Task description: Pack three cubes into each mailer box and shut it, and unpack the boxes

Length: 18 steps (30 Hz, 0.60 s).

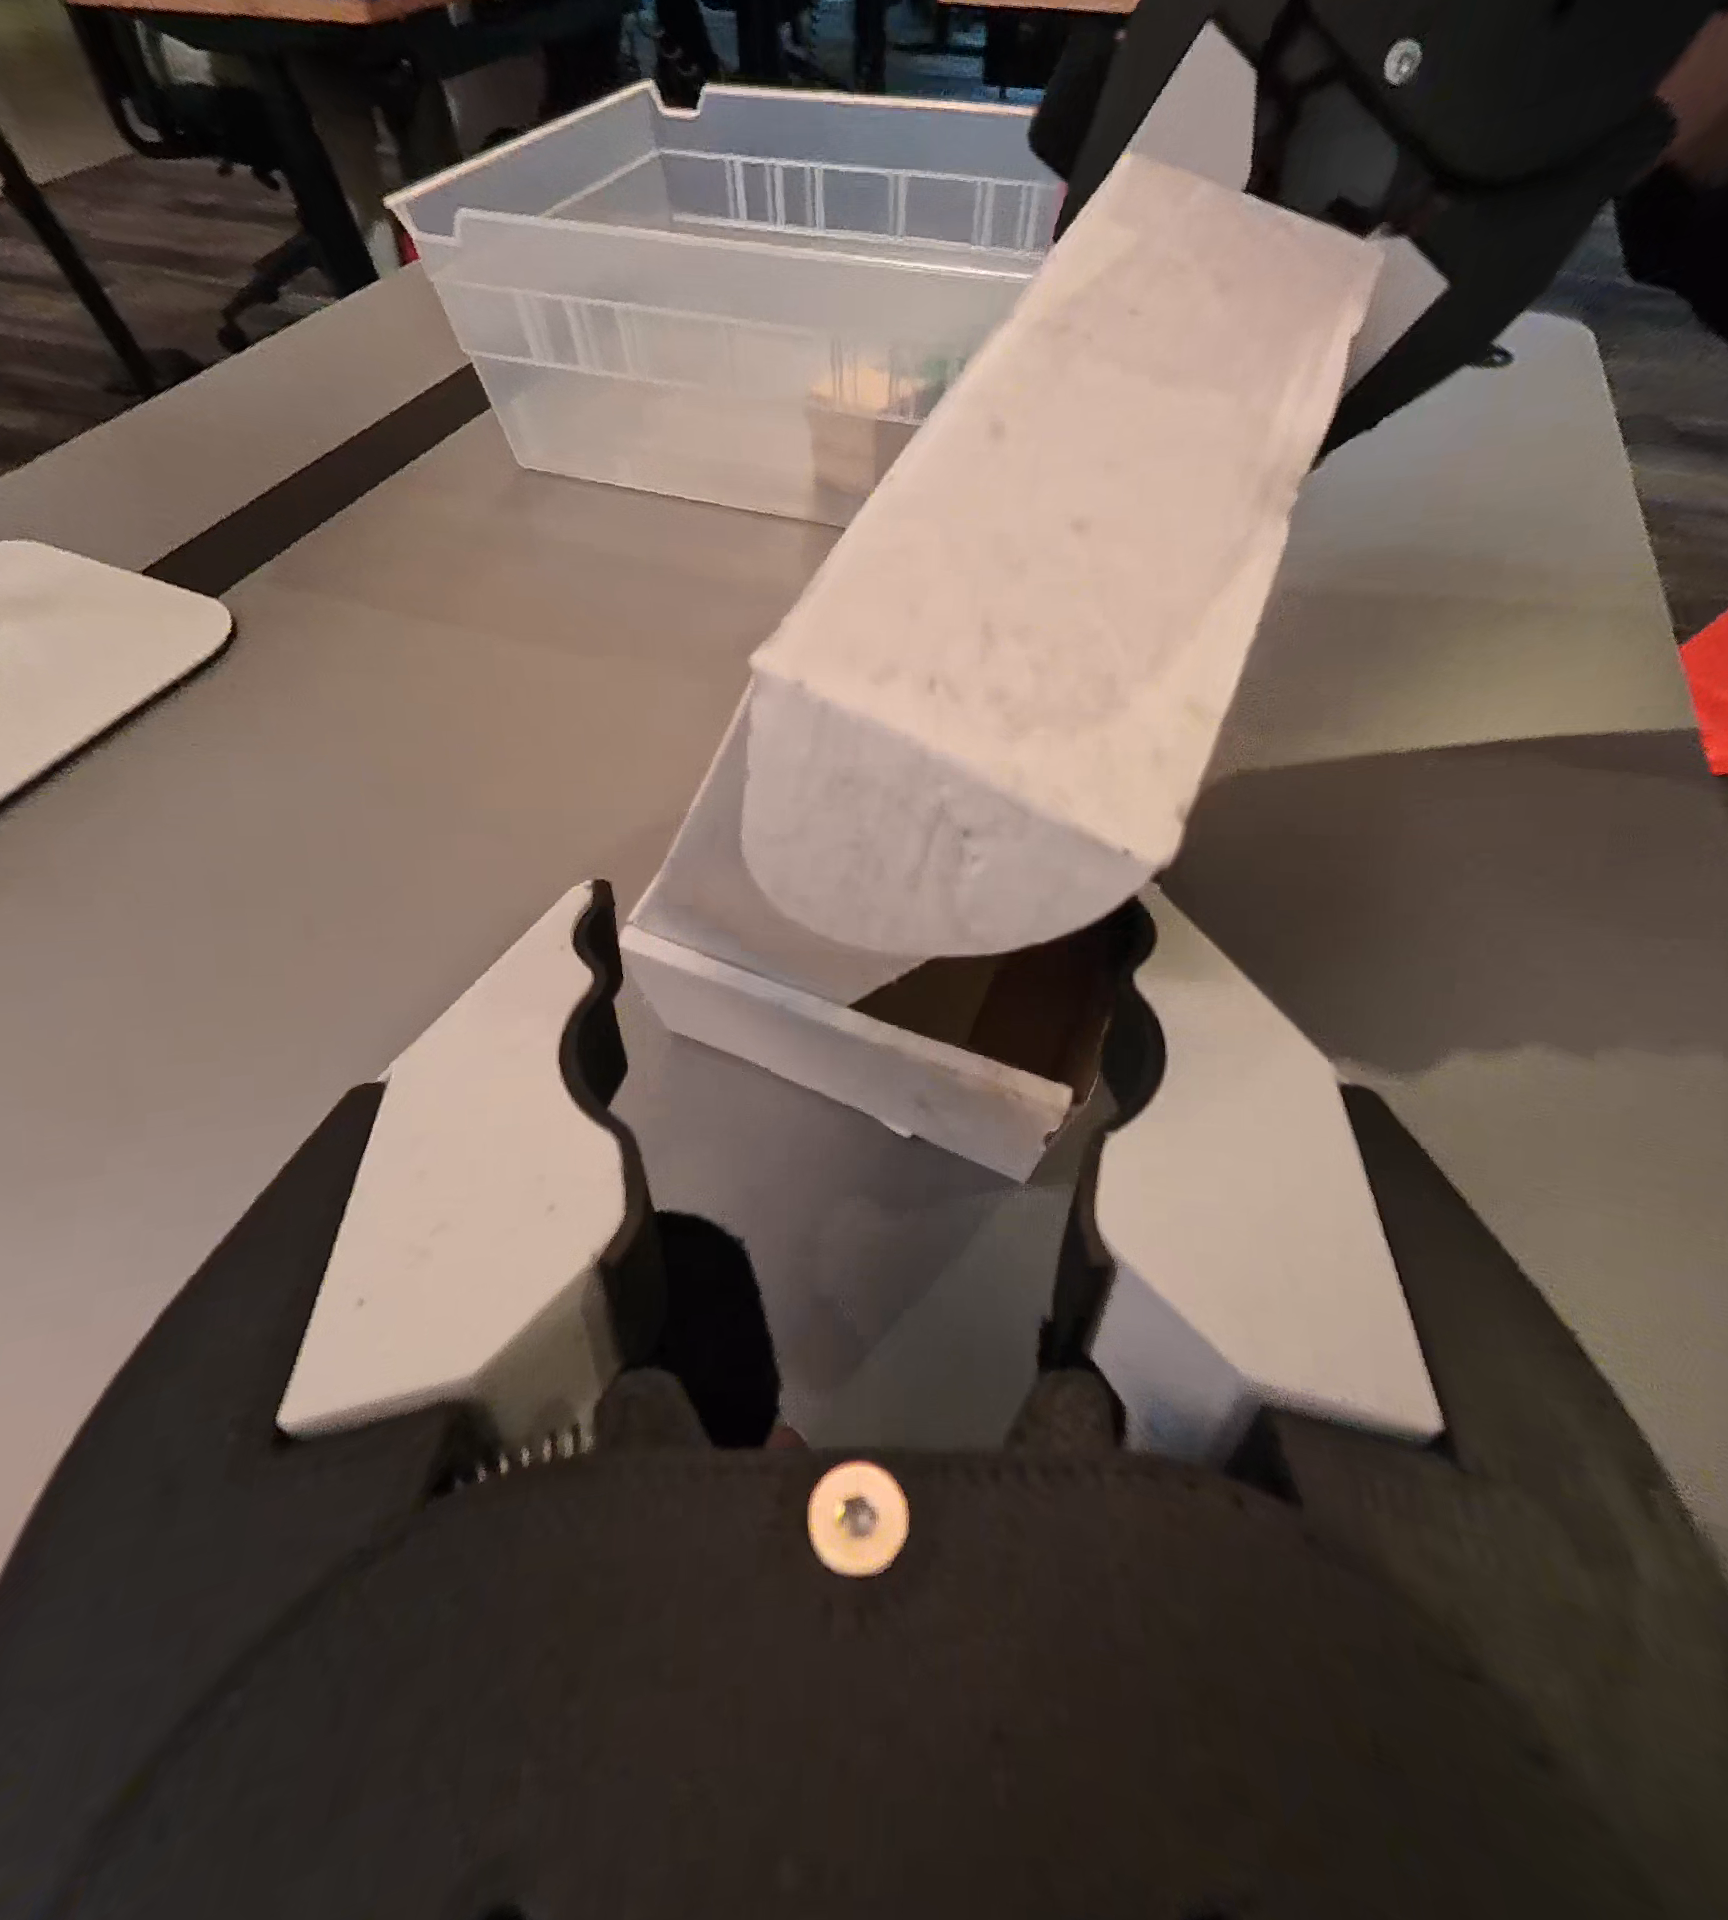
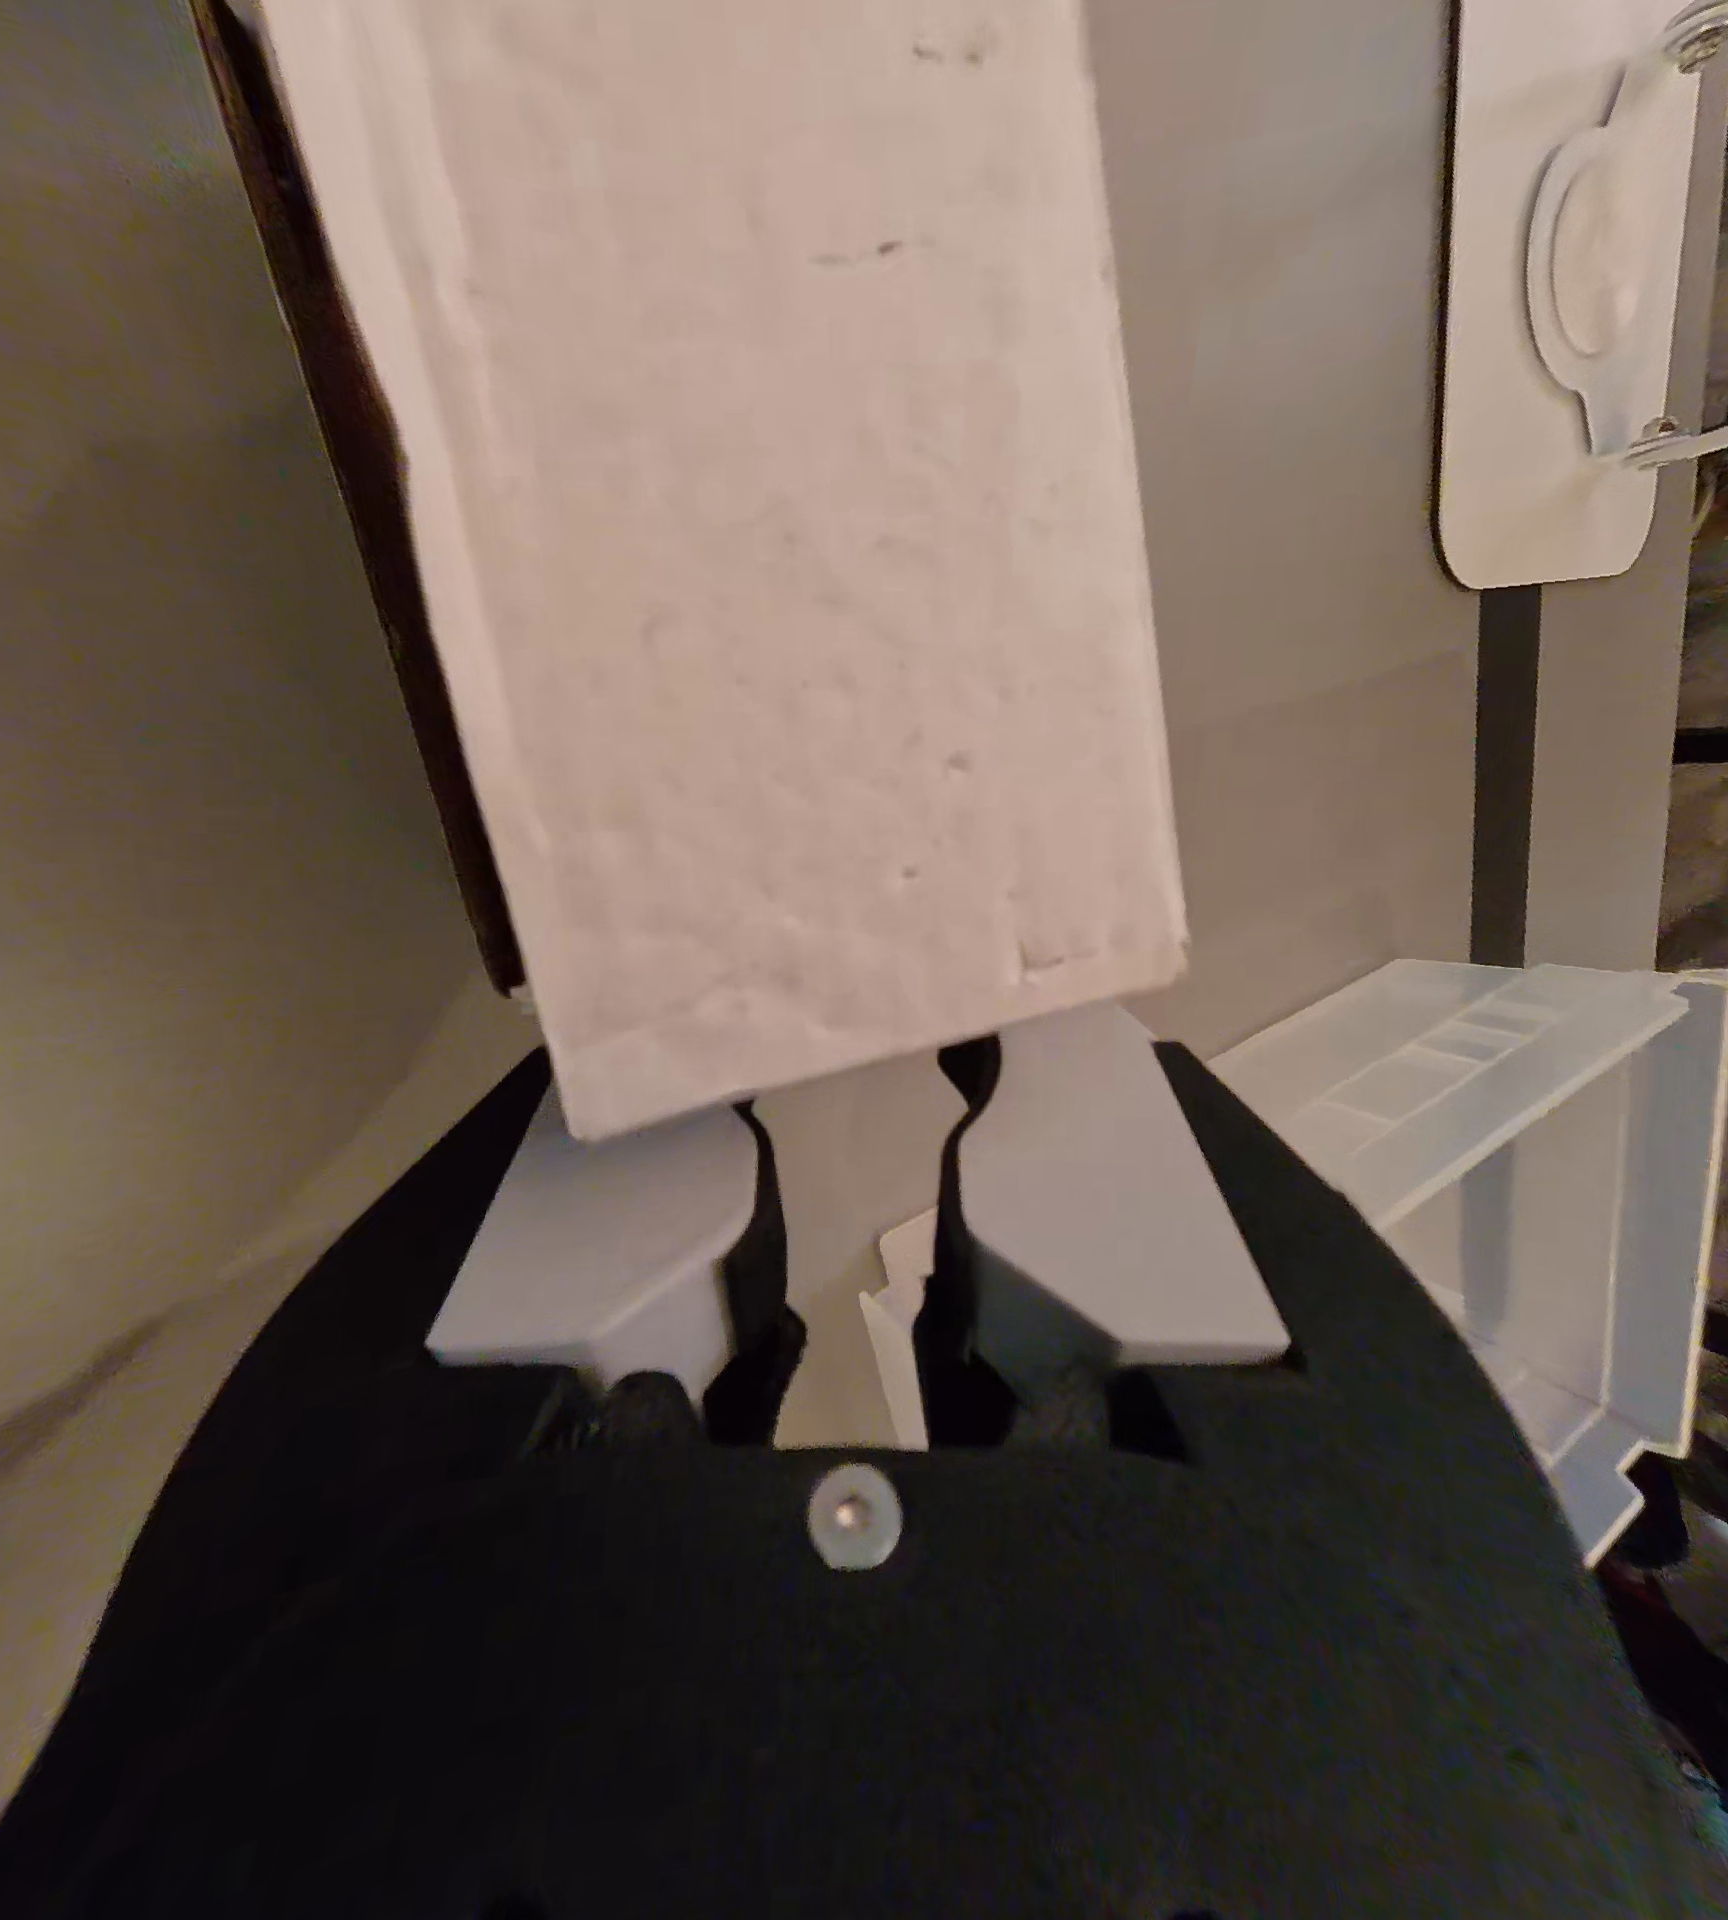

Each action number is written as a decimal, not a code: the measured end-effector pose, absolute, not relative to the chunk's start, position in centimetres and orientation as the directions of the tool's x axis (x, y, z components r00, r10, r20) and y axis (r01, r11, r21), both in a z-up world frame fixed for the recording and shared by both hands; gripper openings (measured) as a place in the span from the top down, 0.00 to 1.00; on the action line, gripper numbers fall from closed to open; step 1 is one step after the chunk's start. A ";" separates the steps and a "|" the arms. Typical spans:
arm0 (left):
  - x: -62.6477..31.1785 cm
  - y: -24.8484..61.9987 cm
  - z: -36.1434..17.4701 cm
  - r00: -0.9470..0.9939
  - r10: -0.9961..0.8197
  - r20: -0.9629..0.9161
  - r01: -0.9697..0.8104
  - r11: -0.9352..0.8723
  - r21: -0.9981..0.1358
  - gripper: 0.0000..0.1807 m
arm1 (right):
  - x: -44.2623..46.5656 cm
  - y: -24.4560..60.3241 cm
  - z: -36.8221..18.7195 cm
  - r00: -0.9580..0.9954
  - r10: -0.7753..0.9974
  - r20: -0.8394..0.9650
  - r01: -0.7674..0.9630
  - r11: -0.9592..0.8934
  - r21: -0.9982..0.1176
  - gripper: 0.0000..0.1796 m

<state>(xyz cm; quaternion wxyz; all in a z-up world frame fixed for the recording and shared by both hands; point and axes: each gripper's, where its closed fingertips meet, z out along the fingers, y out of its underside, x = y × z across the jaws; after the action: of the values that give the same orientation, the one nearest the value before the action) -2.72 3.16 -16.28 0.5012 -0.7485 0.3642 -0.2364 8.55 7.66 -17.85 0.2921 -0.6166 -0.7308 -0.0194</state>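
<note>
White corrugated-cardboard mailer box (image 1: 1036,582), long and narrow with a scuffed skin, runs diagonally from the centre of the left wrist view up to the upper right, tilted above the grey tabletop (image 1: 372,790); its near end gapes, a rounded tuck flap (image 1: 891,862) hanging over a brown interior where no cubes show. I judge it light and fairly stiff, though thin-walled, so a hard squeeze would dent it, and the loose flaps give no firm hold; the long side walls are the place to grip. The left gripper (image 1: 865,997) stands wide, its pale fingers (image 1: 486,1174) flanking the open end, perhaps brushing it. The right gripper (image 2: 855,1117), seen at the box's far end in the upper right, is narrowed on a thin white panel there, seemingly pinching it. A translucent plastic bin (image 1: 735,312) sits behind at upper centre.
</note>
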 end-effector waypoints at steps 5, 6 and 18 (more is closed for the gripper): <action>-2.3 2.6 -15.0 0.587 -0.805 -0.085 -0.321 -0.135 -0.938 0.49 | 9.0 7.2 -17.2 -0.076 0.905 0.420 0.906 0.239 -0.351 0.84; -2.1 2.5 -14.9 0.578 -0.808 -0.111 -0.334 -0.110 -0.936 0.50 | 9.0 7.0 -17.2 -0.079 0.909 0.410 0.904 0.239 -0.354 0.84; -1.0 1.8 -16.1 0.538 -0.816 -0.212 -0.438 -0.056 -0.897 0.49 | 10.0 4.1 -17.8 -0.131 0.933 0.336 0.893 0.258 -0.369 0.74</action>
<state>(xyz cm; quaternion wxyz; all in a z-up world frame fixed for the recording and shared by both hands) -1.03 1.80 -16.11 0.5231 -0.7038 0.4455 -0.1805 10.01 4.11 -17.78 0.2554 -0.6077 -0.7510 0.0389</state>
